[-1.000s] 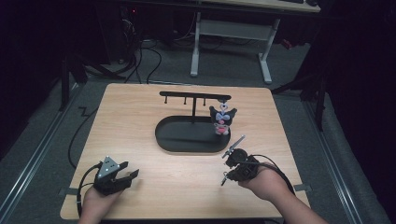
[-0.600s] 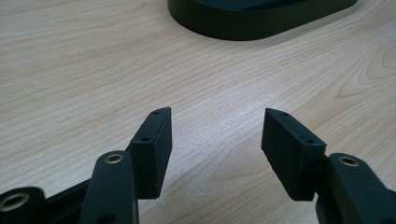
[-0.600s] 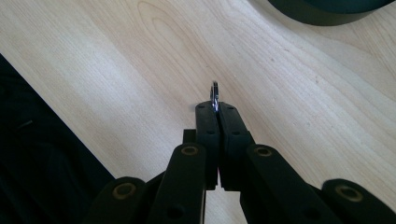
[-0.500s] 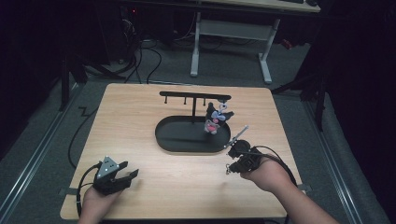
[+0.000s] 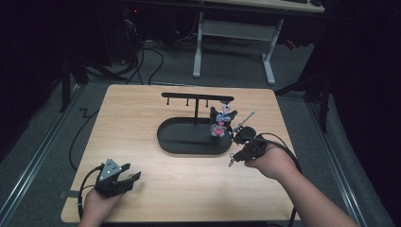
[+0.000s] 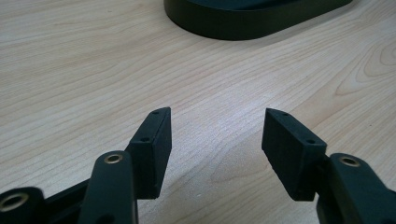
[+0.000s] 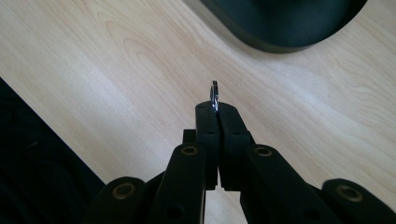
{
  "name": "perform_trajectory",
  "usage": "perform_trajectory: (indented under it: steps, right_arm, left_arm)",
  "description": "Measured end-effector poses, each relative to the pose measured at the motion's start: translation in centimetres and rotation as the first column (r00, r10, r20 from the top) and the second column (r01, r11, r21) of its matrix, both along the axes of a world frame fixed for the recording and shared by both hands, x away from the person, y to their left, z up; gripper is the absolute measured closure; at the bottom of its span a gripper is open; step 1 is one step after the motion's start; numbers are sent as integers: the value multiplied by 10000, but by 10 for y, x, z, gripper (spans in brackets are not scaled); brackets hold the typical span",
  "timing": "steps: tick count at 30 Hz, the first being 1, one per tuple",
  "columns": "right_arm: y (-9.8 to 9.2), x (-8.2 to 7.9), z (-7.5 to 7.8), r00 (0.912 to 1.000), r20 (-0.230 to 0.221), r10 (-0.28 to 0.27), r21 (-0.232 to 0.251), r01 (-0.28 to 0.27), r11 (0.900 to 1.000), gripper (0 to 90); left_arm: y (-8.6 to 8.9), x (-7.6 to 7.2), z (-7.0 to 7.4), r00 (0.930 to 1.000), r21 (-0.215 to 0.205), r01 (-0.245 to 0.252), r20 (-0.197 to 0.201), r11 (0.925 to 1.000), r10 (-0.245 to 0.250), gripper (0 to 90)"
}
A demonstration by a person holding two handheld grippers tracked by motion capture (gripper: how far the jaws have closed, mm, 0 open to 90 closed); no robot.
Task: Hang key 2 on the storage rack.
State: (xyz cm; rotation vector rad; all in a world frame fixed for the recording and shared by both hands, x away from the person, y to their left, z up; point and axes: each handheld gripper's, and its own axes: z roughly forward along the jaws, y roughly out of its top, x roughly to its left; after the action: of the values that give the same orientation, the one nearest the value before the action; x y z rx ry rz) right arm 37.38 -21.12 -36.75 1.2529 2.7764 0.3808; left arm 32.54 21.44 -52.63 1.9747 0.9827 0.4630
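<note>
Keychain toy (image 5: 220,124), one, dark with pink, hangs over the right end of the black oval stand (image 5: 189,139) on the one table (image 5: 142,118). Two grippers: the right gripper (image 5: 235,137) beside the toy, its jaws pressed together on a metal ring (image 7: 215,95), seen clearly in the right gripper view; the left gripper (image 6: 215,133) spread above bare wood. The hooks on the stand's rail are too small to count.

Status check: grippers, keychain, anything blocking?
Right hand-held gripper shut on key ring. Left open, idle on table. Charm beside rack. Nothing blocking.
</note>
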Motion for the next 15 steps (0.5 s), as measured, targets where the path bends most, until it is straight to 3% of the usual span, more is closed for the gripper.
perform_trajectory:
  steps: [1,7,15]
  right_arm:
    - [1,1,2,9998,-51,-214,19,214,9998,894]
    - [7,15,7,9996,-153,-224,-16,223,9997,893]
    - [16,33,14,9992,139,-386,13,385,9993,893]
  left_arm:
    - [0,0,0,10000,11,8,2,10000,-8,432]
    - [1,-1,1,10000,8,1,22,10000,-1,433]
    - [0,-3,0,10000,108,52,27,9999,-53,433]
